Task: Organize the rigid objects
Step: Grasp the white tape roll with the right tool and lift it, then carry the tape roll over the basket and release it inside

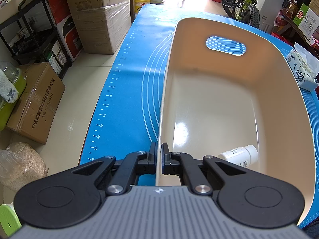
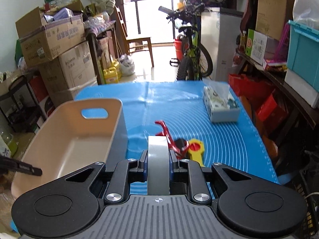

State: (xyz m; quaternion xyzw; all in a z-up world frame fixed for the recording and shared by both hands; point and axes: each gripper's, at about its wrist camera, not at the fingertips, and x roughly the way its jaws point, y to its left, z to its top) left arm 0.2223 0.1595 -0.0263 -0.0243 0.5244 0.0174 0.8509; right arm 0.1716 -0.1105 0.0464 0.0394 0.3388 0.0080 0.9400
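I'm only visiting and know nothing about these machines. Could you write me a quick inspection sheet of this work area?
Surface: blue silicone mat with white rings.
Job's things: beige plastic basket holding a white bottle; red toy bike and yellow piece on the mat.
Clutter: tissue pack.
Grippers: left tool shut on the basket's rim; right tool shut on a grey flat block.
Cables: nothing seen.
Surroundings: cardboard boxes, bicycle.
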